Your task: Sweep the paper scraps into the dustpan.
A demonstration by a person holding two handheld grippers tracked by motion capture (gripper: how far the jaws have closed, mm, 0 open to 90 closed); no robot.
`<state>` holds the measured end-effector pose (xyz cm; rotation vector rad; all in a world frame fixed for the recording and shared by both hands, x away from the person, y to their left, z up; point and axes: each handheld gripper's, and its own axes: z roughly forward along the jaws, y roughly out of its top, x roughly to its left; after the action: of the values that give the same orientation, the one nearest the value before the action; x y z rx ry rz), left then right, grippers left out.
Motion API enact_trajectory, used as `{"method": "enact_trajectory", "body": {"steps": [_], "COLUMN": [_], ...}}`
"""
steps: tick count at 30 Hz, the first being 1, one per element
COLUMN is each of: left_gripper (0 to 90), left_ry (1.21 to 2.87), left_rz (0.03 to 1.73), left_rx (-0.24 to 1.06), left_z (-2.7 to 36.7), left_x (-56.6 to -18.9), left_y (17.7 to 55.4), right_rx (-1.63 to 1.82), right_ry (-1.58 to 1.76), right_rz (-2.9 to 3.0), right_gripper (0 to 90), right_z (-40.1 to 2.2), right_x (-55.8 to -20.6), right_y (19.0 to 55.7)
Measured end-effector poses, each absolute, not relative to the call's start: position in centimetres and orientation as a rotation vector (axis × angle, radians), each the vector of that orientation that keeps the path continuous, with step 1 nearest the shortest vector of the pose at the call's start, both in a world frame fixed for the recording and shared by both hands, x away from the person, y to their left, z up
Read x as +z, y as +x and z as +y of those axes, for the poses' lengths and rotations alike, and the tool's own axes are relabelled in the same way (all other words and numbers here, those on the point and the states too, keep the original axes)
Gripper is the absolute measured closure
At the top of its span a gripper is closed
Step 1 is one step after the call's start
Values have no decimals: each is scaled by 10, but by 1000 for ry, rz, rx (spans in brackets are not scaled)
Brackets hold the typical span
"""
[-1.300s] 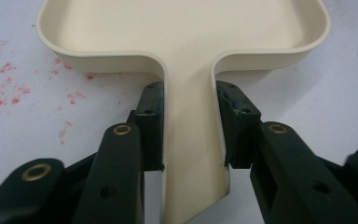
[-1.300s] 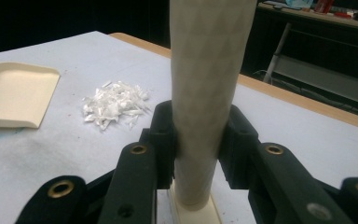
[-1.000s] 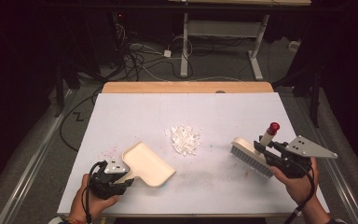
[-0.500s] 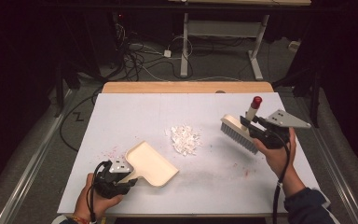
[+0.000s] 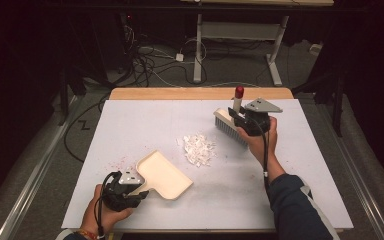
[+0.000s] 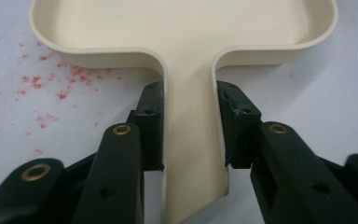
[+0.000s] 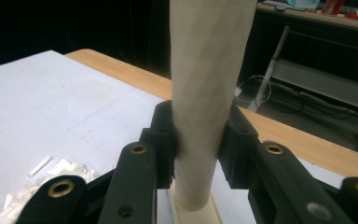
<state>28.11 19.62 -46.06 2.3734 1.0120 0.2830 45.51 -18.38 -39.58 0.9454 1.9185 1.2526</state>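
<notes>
A cream dustpan point(image 5: 162, 175) lies flat on the white table sheet point(image 5: 130, 125), its mouth toward a pile of white scraps point(image 5: 198, 148) at the centre. My left gripper point(image 5: 142, 191) is shut on the dustpan's handle point(image 6: 191, 140) at the near left. A cream brush point(image 5: 228, 126) with grey bristles and a red-tipped handle is held to the right of and behind the scraps. The bristles point down toward the sheet. My right gripper point(image 5: 237, 116) is shut on the brush handle point(image 7: 205, 93).
Red specks point(image 6: 46, 88) dot the sheet left of the dustpan. A wooden strip point(image 5: 200, 93) runs along the table's far edge. Beyond it are floor cables point(image 5: 150, 55) and a desk frame point(image 5: 240, 35). The person's dark sleeve point(image 5: 295, 210) comes in from the bottom right.
My right gripper has carried the brush away from the near right edge, farther back and leftward, to just behind the scraps. The left gripper and dustpan have stayed put.
</notes>
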Motion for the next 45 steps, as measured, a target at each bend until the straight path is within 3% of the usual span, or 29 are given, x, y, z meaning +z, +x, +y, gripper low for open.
{"method": "enact_trajectory", "body": {"steps": [7, 16, 25, 31, 38, 45], "left_gripper": [632, 631, 632, 632, 631, 631], "left_ry": [2381, 2382, 2384, 2393, 2390, 2411], "left_rz": [1013, 1024, 1025, 1020, 1017, 1007], "left_rx": [292, 292, 271, 272, 262, 234], "left_z": [195, 191, 192, 190, 190, 192], "left_x": [-464, -466, -468, -467, -469, -463], "left_y": [279, 282, 287, 292, 295, 301], "right_rx": [1253, 1252, 1295, 1283, 1226, 1315], "right_ry": [961, 876, 853, 862, 853, 728], "right_rz": [1910, 1967, 2003, 1934, 1913, 2016], "right_gripper": [708, 708, 709, 708, 708, 701], "right_z": [-158, -130, -129, -133, -125, -112], "right_x": [-403, -406, -400, -389, -405, -414], "right_y": [467, 456, 452, 468, 488, 475]}}
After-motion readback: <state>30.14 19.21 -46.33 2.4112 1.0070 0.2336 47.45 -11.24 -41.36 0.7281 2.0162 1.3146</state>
